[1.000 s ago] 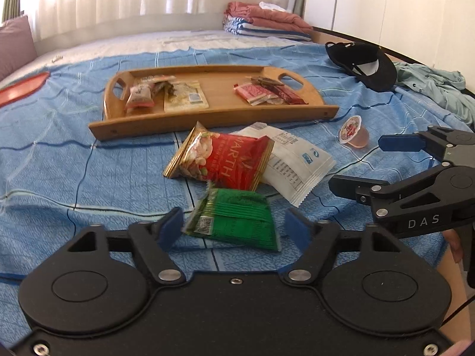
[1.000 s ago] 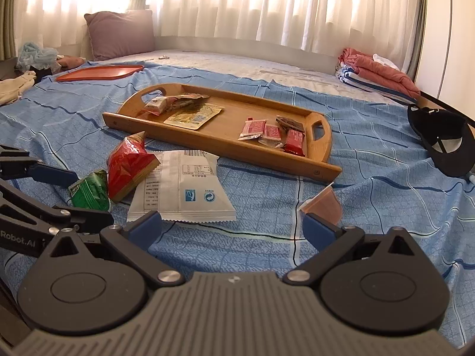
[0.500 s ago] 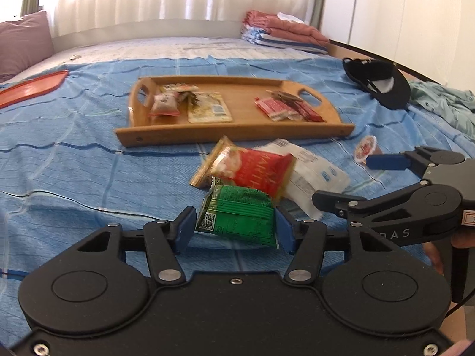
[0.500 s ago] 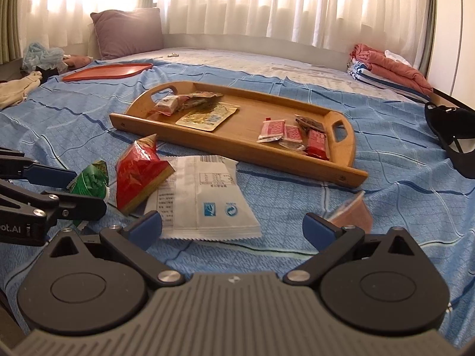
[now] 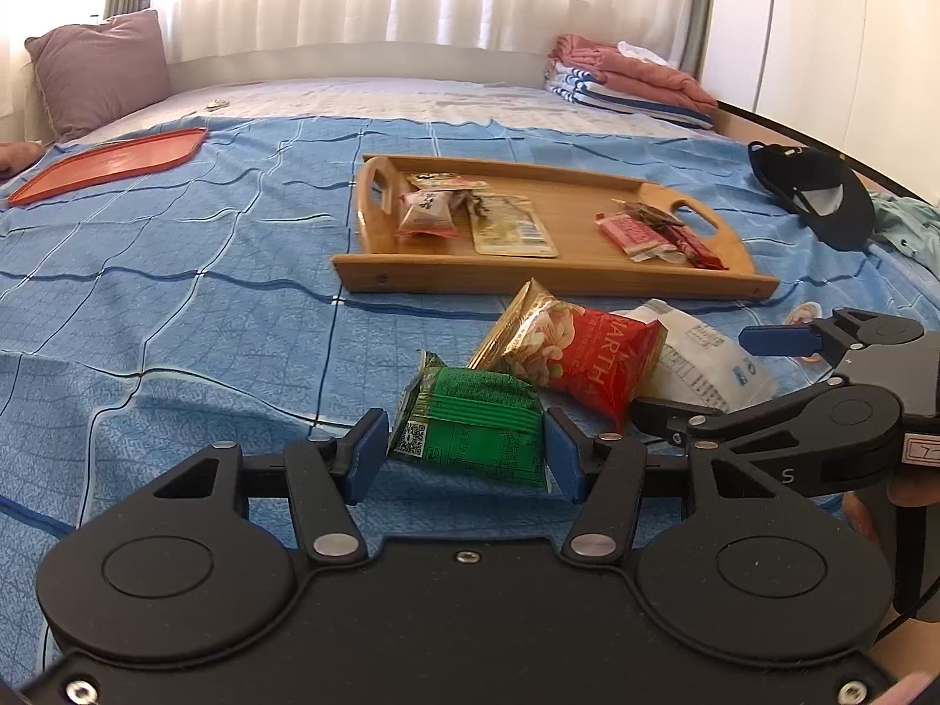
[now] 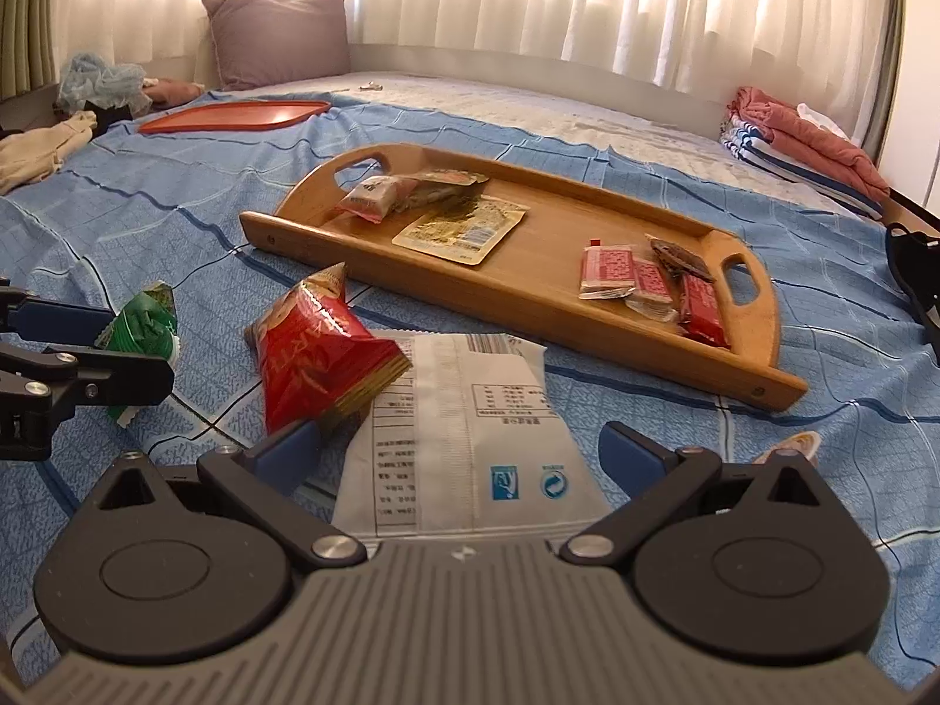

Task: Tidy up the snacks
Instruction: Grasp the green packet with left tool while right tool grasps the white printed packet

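Observation:
My left gripper (image 5: 464, 458) is shut on a green snack packet (image 5: 470, 429), a blue pad pressing on each side. The same green snack packet (image 6: 144, 323) and left gripper (image 6: 111, 346) show at the left edge of the right wrist view. A red nut packet (image 5: 581, 352) lies just beyond, partly over a white packet (image 6: 470, 429). My right gripper (image 6: 461, 452) stands open astride the white packet's near end, pads apart from it. A wooden tray (image 5: 529, 279) farther back holds several small snacks. A jelly cup (image 6: 790, 446) sits by the right finger.
All of this lies on a bed with a blue checked sheet. An orange tray (image 5: 111, 164) is at the far left, a purple pillow (image 5: 100, 70) behind it. A black cap (image 5: 816, 194) and folded clothes (image 5: 634, 82) are at the right.
The left jaws have closed onto the green packet. The right gripper has shifted left from beside the jelly cup to straddle the white packet.

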`<state>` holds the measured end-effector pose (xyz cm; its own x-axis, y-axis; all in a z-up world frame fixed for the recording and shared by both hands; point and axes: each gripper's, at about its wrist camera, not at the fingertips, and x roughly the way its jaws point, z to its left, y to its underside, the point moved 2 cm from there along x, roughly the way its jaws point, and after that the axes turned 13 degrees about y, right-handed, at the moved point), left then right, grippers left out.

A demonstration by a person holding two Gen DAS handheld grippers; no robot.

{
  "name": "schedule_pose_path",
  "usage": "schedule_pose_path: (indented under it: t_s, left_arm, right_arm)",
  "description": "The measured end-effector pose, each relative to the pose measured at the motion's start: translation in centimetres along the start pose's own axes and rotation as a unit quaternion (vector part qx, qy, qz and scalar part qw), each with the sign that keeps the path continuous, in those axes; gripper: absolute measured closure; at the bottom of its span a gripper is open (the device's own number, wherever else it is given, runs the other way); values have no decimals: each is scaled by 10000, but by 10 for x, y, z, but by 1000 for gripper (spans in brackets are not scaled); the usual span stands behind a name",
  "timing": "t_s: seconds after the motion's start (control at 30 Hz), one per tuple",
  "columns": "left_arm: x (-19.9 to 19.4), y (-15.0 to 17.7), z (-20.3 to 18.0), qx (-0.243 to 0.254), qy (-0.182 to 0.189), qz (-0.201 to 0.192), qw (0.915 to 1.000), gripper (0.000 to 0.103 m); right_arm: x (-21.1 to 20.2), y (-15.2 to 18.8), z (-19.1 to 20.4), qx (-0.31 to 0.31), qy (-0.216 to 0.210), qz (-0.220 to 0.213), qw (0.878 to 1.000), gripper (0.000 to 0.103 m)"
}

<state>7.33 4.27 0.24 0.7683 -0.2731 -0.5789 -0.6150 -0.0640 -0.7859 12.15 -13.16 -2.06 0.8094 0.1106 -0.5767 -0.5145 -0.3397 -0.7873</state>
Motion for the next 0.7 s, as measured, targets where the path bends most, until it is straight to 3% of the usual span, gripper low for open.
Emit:
schedule_pose_path:
  t_s: [0.17, 0.3, 0.7]
  left_arm:
    - [2, 0, 2, -35, -20, -15, 10000, 48]
    - [4, 0, 3, -62, -30, -16, 10000, 48]
    - [4, -5, 0, -16, -57, -97, 9999, 48]
  right_arm:
    - [3, 1, 4, -38, -67, 91, 9999, 6]
    - [-3, 2, -2, 8, -75, 92, 9999, 24]
    - [-24, 6, -24, 460, 150, -11, 9988, 31]
